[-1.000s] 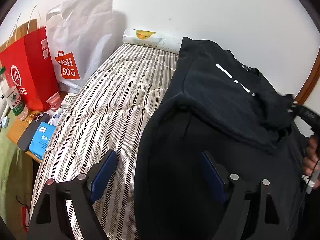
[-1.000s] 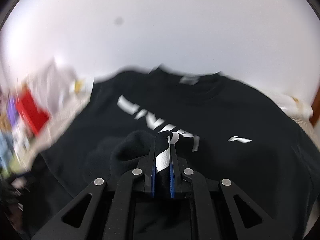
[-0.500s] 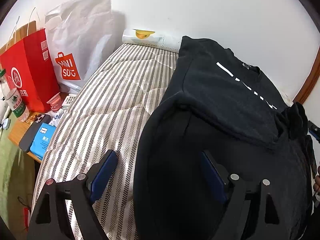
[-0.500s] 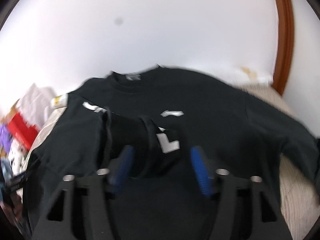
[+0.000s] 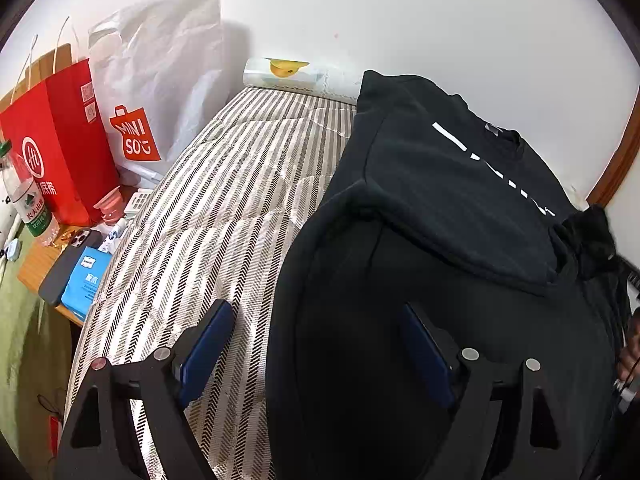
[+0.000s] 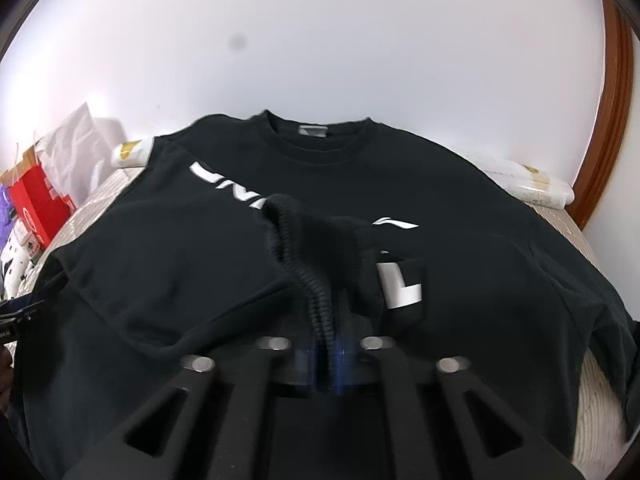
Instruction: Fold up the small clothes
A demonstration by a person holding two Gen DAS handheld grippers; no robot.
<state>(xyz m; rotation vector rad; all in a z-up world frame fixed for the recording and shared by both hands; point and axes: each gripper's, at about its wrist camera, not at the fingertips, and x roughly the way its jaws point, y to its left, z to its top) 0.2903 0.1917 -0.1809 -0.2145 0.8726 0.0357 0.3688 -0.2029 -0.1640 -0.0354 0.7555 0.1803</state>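
Observation:
A black sweatshirt [image 5: 440, 184] with white lettering lies chest up on a striped mattress [image 5: 224, 208], collar toward the wall. One sleeve is folded over the chest [image 6: 180, 240]. My right gripper [image 6: 326, 356] is shut on that sleeve's ribbed cuff [image 6: 304, 264], which rises in a bunch over the lettering. The left wrist view shows the same cuff [image 5: 592, 236] at the far right, with a hand [image 5: 630, 344] at the picture's edge. My left gripper [image 5: 316, 344] hangs open above the sweatshirt's lower left edge, one pad over the mattress and one over the black cloth, nothing held.
Left of the mattress stand a red paper bag [image 5: 60, 140] and a white shopping bag [image 5: 160, 80]. A water bottle [image 5: 24, 200], a phone [image 5: 68, 264] and a blue pack [image 5: 86, 280] lie on a side table. A white roll [image 5: 288, 74] rests against the wall. Brown wooden trim [image 6: 608, 120] borders the right.
The right gripper held the cuff, opened wide and let it go, then shut on its ribbed edge again. The cuff shifted right across the chest. The left gripper stayed still.

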